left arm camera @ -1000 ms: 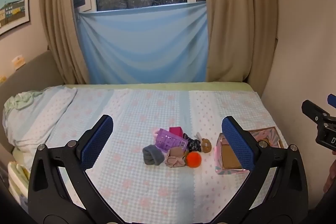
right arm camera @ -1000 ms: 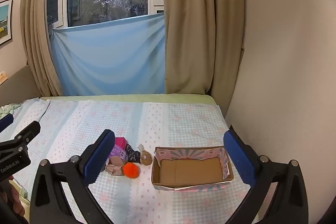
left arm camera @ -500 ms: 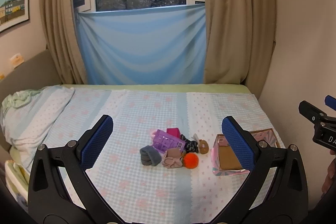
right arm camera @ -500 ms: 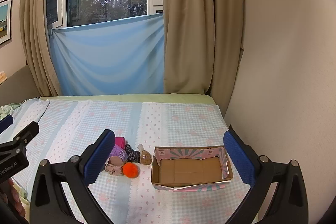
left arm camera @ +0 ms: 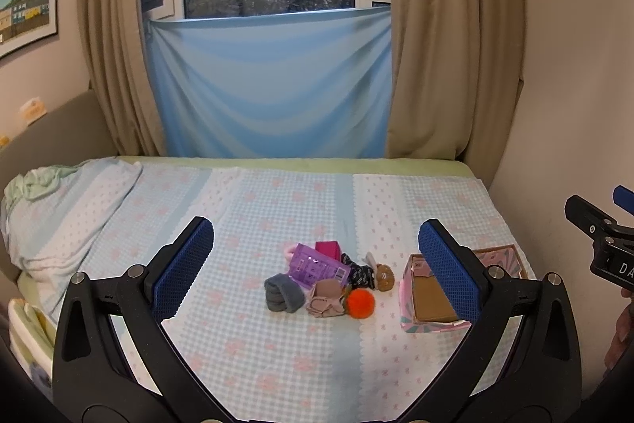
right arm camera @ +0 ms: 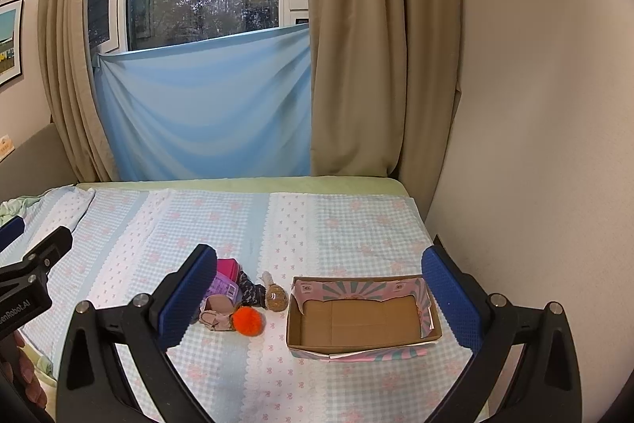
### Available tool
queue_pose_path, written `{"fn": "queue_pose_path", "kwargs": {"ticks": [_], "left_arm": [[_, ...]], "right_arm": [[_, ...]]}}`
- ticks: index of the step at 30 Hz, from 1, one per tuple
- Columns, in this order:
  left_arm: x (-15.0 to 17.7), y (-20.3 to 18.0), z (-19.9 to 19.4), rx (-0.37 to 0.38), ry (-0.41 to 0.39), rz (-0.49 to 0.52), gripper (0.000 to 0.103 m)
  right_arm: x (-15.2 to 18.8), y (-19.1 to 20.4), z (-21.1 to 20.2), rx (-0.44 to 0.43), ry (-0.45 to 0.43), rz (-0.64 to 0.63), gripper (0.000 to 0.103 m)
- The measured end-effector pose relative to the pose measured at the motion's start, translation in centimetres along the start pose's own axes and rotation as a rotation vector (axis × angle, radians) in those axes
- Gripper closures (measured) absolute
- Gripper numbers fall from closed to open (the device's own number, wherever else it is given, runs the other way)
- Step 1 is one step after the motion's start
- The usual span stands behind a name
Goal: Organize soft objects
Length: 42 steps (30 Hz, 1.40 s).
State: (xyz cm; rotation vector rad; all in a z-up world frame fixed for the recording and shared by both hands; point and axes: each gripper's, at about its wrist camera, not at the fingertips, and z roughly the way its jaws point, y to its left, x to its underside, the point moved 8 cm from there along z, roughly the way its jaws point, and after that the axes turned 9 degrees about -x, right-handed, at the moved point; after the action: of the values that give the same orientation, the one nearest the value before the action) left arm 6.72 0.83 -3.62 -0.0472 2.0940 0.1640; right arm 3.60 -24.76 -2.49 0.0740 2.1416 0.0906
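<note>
A small heap of soft things lies on the bed: a grey rolled sock (left arm camera: 280,293), a beige cloth piece (left arm camera: 325,302), an orange pompom (left arm camera: 359,304) (right arm camera: 247,320), a purple packet (left arm camera: 317,266), a magenta block (left arm camera: 328,249) and a brown plush toy (left arm camera: 383,277) (right arm camera: 276,297). To their right stands an open cardboard box (left arm camera: 432,304) (right arm camera: 360,316), bare inside. My left gripper (left arm camera: 317,272) hangs open in the air above and short of the heap. My right gripper (right arm camera: 321,300) is open too, short of the box, nothing between its fingers.
The bed (left arm camera: 277,201) has a blue-and-pink patterned cover and a pillow (left arm camera: 59,217) at the left. A wall (right arm camera: 535,145) runs along the bed's right edge. Curtains and a blue cloth hang at the window behind. A hand shows at the right gripper's handle.
The left view has drifted slightly, so the heap and box sit a little lower and nearer. The right view is almost the same. Nothing has been taken hold of.
</note>
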Motion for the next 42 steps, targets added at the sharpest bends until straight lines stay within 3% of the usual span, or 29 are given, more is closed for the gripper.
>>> {"fn": "queue_pose_path", "kwargs": {"ticks": [42], "left_arm": [[0.0, 0.4, 0.7, 0.002, 0.016, -0.018, 0.0]], "right_arm": [[0.0, 1.4, 0.0, -0.016, 0.021, -0.013, 0.0]]}}
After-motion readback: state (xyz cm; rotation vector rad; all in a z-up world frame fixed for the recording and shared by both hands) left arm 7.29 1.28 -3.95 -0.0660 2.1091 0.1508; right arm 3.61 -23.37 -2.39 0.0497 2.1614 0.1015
